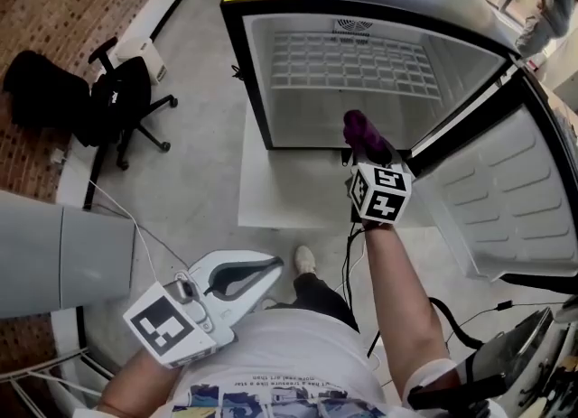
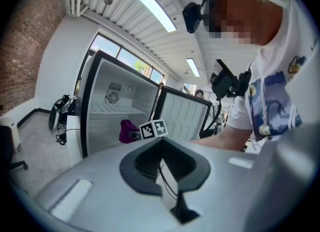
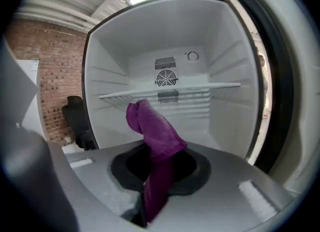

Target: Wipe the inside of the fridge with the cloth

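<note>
As the right tool (image 1: 362, 142) clamps the cloth (image 3: 151, 128), it faces the open fridge (image 1: 258, 91).

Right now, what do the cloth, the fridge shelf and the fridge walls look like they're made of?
The cloth looks like purple terry or microfibre: fuzzy nap, soft folds. The shelf is probably white-coated wire: a grid of thin bars. The walls look like white moulded plastic, smooth and faintly glossy, with ribs formed into the sides.

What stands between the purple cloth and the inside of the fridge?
Nothing visible does. The door stands swung open at the right, and the right gripper holds the cloth just before the open fridge.
</note>
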A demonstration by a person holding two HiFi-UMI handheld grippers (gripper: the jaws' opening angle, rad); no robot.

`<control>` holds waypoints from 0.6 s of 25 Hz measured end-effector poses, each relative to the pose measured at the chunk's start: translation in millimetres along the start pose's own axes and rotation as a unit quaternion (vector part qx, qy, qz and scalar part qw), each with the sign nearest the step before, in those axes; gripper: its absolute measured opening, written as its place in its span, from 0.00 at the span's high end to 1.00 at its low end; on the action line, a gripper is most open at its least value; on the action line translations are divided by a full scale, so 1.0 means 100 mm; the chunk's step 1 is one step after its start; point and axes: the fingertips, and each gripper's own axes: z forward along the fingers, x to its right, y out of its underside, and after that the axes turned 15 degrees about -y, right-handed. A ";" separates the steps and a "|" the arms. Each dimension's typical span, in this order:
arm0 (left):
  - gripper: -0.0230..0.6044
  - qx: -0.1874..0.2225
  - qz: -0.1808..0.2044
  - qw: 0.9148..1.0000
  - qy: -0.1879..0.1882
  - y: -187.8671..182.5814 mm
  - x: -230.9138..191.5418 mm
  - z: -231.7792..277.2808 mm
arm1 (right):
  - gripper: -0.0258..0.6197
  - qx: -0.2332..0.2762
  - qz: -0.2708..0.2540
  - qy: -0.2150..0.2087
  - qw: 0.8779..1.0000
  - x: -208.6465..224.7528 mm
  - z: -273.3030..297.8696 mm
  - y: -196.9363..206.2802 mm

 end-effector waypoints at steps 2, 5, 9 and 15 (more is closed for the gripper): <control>0.95 0.002 -0.003 1.000 -0.016 -0.02 -0.06 -0.01 | 0.88 -0.004 0.005 -0.027 1.000 -0.07 0.21 -0.04; 0.95 -0.004 0.001 0.999 -0.044 -0.01 -0.18 -0.06 | 0.88 -0.014 -0.005 -0.055 0.998 -0.17 0.53 -0.09; 0.96 -0.011 0.013 0.996 -0.085 0.03 -0.39 -0.09 | 0.88 -0.020 -0.021 -0.089 0.996 -0.33 0.99 -0.15; 0.96 -0.009 -0.009 0.992 -0.126 -0.08 -0.53 -0.02 | 0.88 -0.031 -0.033 -0.129 0.991 -0.54 1.55 -0.15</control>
